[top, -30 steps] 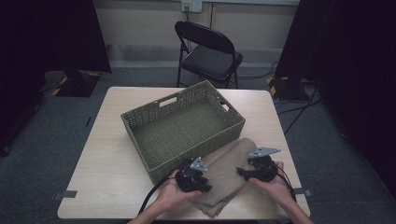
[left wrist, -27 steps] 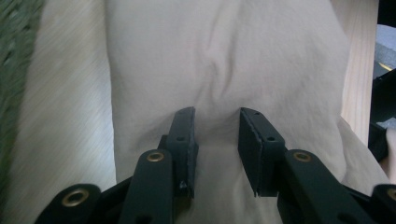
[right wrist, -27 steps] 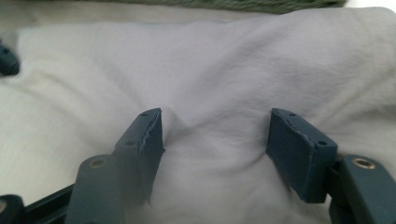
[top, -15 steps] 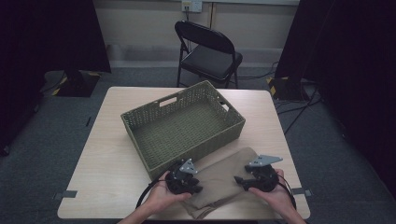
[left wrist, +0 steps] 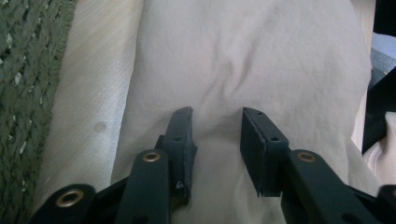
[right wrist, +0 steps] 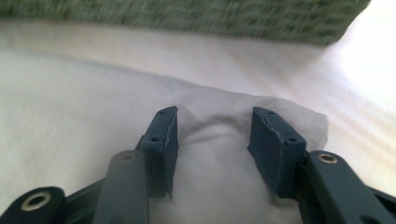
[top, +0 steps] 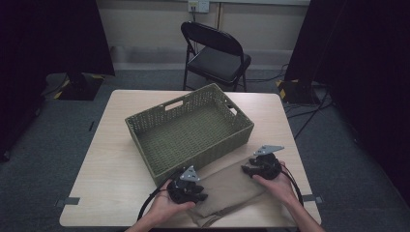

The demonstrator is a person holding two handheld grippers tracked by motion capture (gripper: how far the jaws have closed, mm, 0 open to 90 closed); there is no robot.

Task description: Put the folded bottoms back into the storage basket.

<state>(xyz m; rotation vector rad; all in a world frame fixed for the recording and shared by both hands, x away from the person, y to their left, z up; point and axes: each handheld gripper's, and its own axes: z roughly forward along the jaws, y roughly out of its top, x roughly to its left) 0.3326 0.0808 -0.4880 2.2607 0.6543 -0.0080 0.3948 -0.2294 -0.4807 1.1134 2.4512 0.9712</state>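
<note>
A tan folded cloth point(top: 227, 186) lies on the table in front of a green woven basket point(top: 191, 130). My left gripper point(top: 193, 191) rests on the cloth's near left part. Its pads point(left wrist: 180, 135) pinch a raised pucker of the cloth point(left wrist: 243, 60). My right gripper point(top: 256, 166) sits at the cloth's far right corner. Its jaws have just been closing, and a low hump of the cloth point(right wrist: 212, 140) stands between the pads point(right wrist: 268, 144), which still stand apart. A hand holds each gripper.
The basket's long wall point(right wrist: 187, 16) runs just beyond the cloth. The table's near edge point(top: 188, 224) is close behind both hands. A black folding chair point(top: 215, 53) stands past the far side. Bare tabletop point(top: 106, 164) lies left of the basket.
The left gripper has slid left and toward the near edge, and the cloth came with it and lies flatter. The right gripper has shifted slightly toward the basket and its jaws have narrowed.
</note>
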